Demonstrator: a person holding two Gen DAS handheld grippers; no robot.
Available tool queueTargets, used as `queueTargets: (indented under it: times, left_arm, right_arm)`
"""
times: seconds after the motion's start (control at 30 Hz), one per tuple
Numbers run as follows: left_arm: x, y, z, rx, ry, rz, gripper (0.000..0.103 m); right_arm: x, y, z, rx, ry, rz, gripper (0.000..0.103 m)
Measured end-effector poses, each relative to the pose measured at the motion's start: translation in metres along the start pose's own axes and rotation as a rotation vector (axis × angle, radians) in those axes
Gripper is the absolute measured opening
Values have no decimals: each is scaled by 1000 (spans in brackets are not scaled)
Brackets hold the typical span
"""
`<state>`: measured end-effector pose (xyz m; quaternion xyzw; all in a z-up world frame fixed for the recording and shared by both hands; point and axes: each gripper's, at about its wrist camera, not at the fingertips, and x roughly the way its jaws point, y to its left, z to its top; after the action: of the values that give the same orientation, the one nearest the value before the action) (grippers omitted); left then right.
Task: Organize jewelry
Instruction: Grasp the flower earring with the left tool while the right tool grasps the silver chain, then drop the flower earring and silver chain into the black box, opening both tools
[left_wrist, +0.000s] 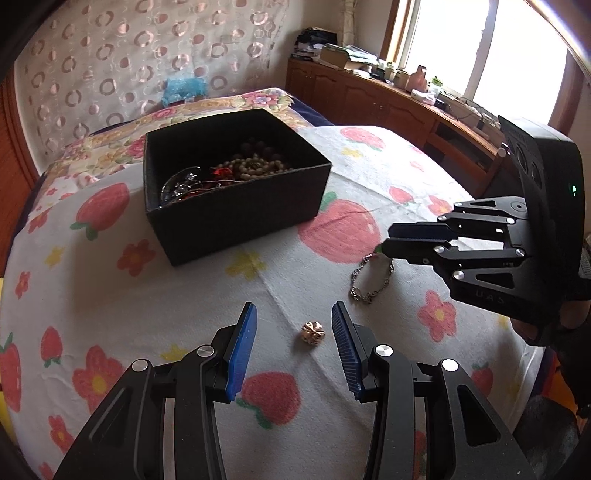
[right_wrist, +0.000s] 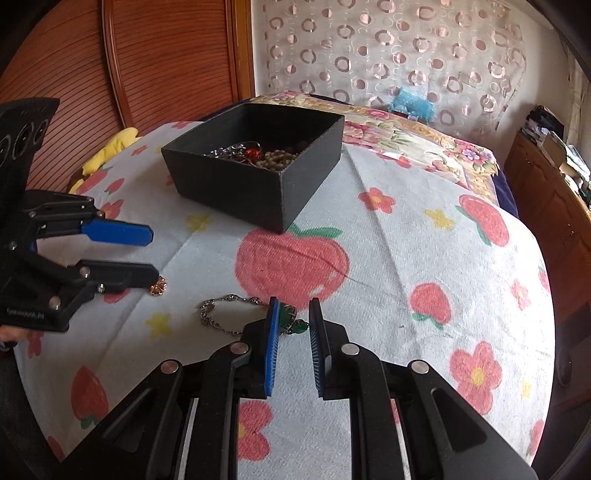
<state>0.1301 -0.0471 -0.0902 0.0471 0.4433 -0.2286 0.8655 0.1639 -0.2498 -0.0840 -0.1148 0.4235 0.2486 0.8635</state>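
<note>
Hovering over the strawberry-print bed cover with both sets of fingers spread, gripping nothing; left gripper (left_wrist: 293, 325) straddling the gold charm (left_wrist: 313, 331), dead ahead; right gripper (right_wrist: 293, 325) framing the green-stoned end of the chain bracelet (right_wrist: 236, 314), trailing leftward; black box (left_wrist: 236, 206) beyond.

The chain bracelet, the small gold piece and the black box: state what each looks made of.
Chain bracelet: silver-toned metal links, glinting, with green stones, glass or gem unclear.
Small gold piece: shiny rose-gold metal, flower-shaped.
Black box: matte, finely textured board, probably paper-covered cardboard.
</note>
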Motion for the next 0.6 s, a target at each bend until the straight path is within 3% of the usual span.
queueTargets:
  times: [0.27,0.43,0.53,0.6]
  left_arm:
    - [8,-6,-5,18,17,3,36]
    - [9,-5,-5,30,14,21,22]
    - [8,-2,-5,16,16,-11,12]
    - [8,0,-5,0,15,-23,12]
  right_arm:
    - [-3,-2,-1,9,-8,5,17]
    - [-3,-5,-3,18,-7,4,18]
    - [-2,-6,-3,19,-2,5,18]
    - [-2,-6,-2,15,-1,5,18]
